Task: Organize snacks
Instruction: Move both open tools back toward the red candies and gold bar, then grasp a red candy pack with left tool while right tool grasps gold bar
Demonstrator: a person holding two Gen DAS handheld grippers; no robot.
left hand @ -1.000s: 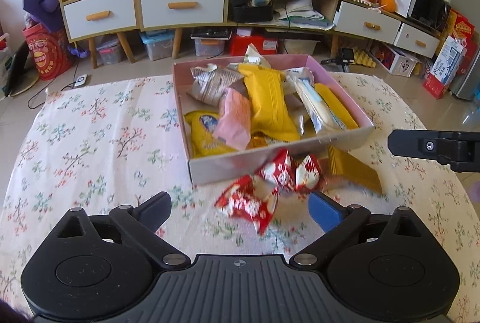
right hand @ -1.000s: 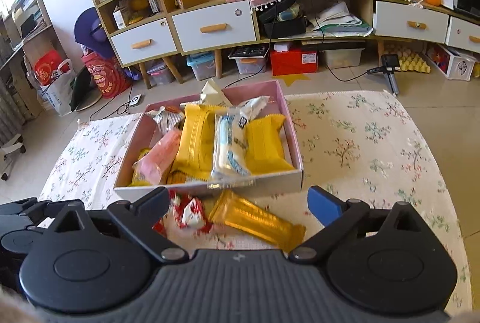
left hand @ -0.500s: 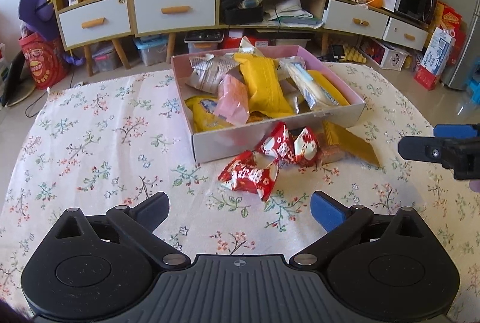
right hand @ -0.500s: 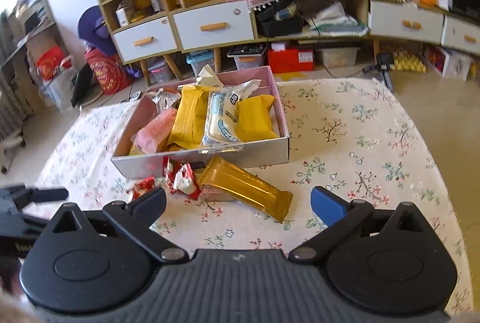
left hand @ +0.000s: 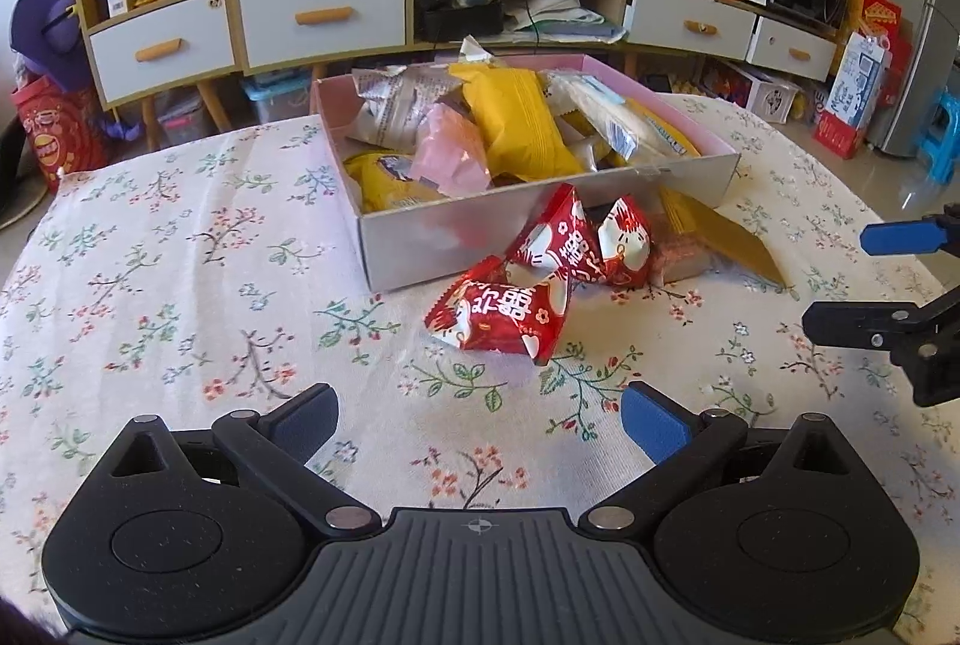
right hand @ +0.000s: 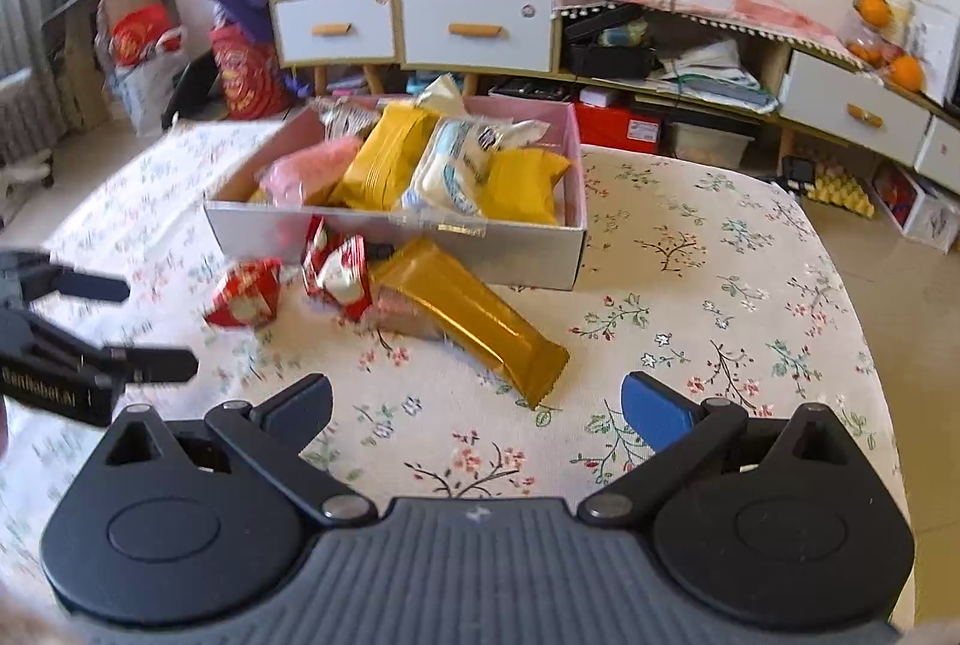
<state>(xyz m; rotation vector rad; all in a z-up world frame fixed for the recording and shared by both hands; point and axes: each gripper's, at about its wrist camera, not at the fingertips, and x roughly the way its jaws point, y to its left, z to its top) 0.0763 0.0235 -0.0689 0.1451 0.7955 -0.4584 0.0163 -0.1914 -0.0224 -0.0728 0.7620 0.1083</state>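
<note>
Snacks lie loose on the tabletop (left hand: 180,249) just near the box (left hand: 540,213): red packets (left hand: 501,312), light and crinkly (slippery foil, I judge). My left gripper (left hand: 480,414) and right gripper (right hand: 477,399) gape empty; pinching mid-pouch suits.

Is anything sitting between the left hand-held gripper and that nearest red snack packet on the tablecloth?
Nothing visible. Only bare floral tablecloth lies between the open left hand-held gripper and the red snack packet. The other red packets and the snack box lie beyond it.
</note>
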